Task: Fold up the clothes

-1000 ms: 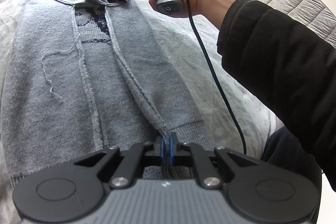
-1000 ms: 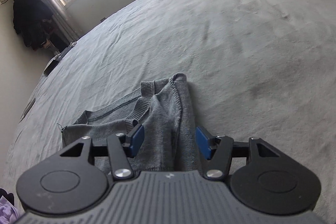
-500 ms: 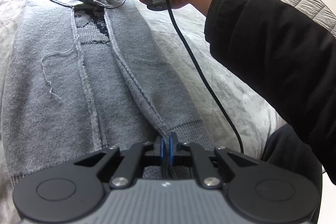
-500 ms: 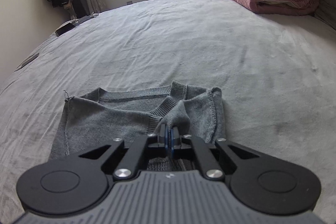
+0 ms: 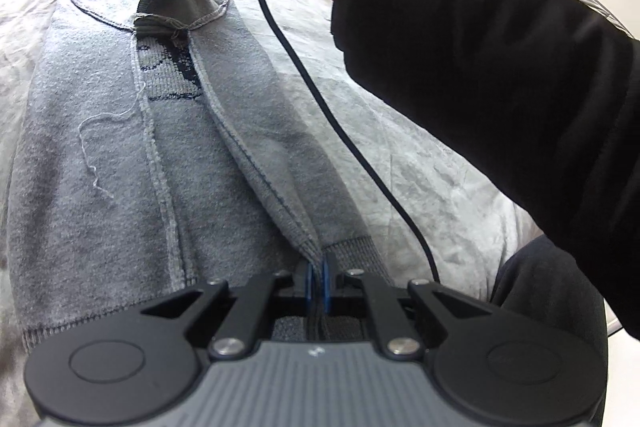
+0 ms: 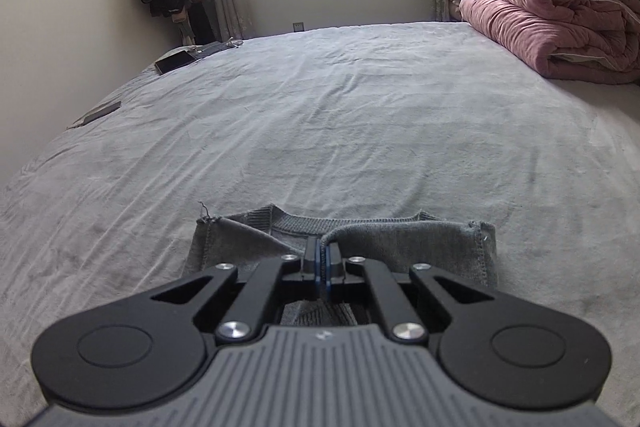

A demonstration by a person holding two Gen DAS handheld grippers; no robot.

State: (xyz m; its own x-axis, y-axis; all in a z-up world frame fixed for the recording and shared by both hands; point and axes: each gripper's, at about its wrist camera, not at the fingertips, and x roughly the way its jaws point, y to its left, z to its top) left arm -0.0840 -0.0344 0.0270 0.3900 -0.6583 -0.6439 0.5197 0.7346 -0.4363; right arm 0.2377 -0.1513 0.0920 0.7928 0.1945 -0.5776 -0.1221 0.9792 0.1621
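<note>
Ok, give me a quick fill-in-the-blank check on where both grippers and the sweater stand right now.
1. The left gripper is shut on the sweater's ribbed ____ edge.
2. The right gripper is shut on the sweater near its ____.
3. The sweater lies on a grey ____.
4. At the far right of the bed sits a folded ____ quilt.

Missing words: bottom (hem); neckline (collar); bed; pink
</note>
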